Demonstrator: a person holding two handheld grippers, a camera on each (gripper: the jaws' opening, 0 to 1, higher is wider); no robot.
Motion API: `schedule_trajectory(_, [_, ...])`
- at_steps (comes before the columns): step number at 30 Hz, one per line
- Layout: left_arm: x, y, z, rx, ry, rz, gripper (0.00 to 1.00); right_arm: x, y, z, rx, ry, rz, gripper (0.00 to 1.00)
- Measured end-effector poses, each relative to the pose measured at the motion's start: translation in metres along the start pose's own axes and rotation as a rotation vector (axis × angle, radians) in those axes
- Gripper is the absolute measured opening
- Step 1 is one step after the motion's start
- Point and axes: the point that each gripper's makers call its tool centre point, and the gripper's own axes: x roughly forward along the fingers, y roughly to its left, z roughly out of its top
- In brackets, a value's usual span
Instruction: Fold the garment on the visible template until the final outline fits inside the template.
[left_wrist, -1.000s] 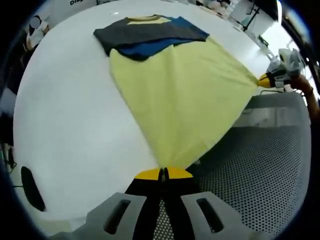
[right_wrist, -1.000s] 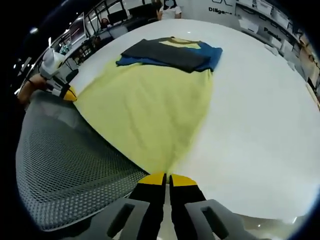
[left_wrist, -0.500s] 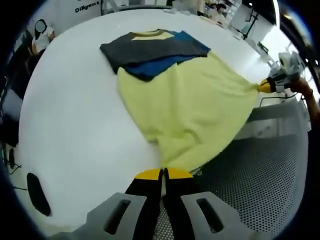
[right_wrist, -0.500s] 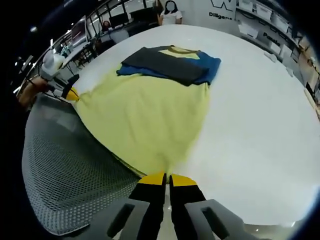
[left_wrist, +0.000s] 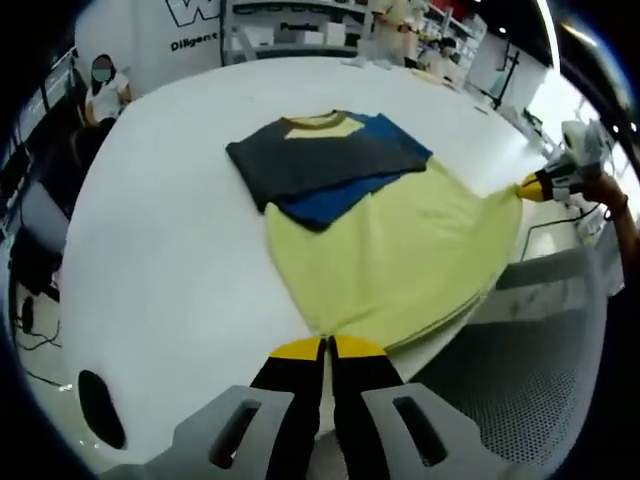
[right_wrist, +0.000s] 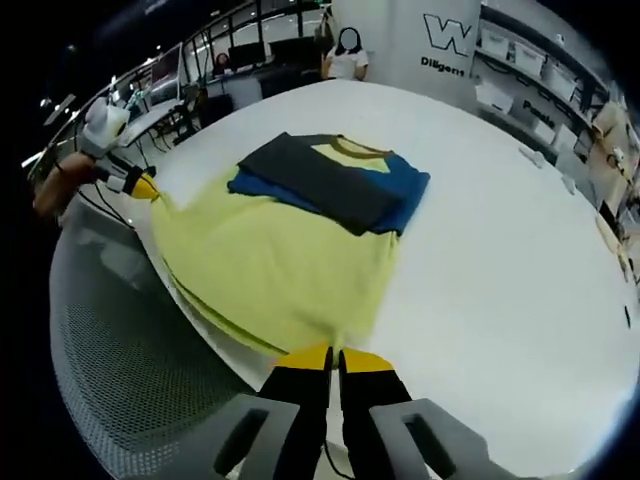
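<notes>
A yellow T-shirt (left_wrist: 400, 260) (right_wrist: 270, 270) with blue and dark grey sleeves folded over its chest lies on a white round table (left_wrist: 160, 250). My left gripper (left_wrist: 327, 347) is shut on one bottom corner of the hem. In the right gripper view that same gripper (right_wrist: 143, 186) appears at the left, pinching the hem corner. My right gripper (right_wrist: 332, 356) is shut on the other hem corner, and it shows at the right (left_wrist: 528, 186) of the left gripper view. The hem is lifted off the table edge between both grippers. No template outline can be made out.
A grey perforated mesh surface (left_wrist: 540, 380) (right_wrist: 130, 390) lies below the table's near edge. A person sits beyond the table (right_wrist: 346, 55). Shelves and desks (right_wrist: 520, 80) stand in the background. The white table (right_wrist: 520, 280) spreads wide around the shirt.
Both grippers have carried the hem toward the collar; the yellow panel is shorter and slacker than a second ago. The cameras have risen, so more of the room shows.
</notes>
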Motion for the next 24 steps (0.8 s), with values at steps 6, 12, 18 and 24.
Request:
schedule_trajectory(6, [-0.001,0.009,0.024,-0.007,-0.068,0.029,0.00,0.000,-0.010,0.018,0.000,-0.040,-0.022,0.00])
schedule_trajectory(12, [-0.004,0.015,0.041,-0.029,-0.117,0.045,0.00,-0.003,-0.019,0.039,-0.016,-0.086,-0.033,0.00])
schedule_trajectory(18, [-0.009,0.026,0.061,-0.067,-0.155,0.057,0.00,-0.003,-0.024,0.060,-0.051,-0.120,-0.029,0.00])
schedule_trajectory(24, [-0.009,0.037,0.082,-0.071,-0.188,0.058,0.00,-0.002,-0.039,0.077,-0.040,-0.145,-0.047,0.00])
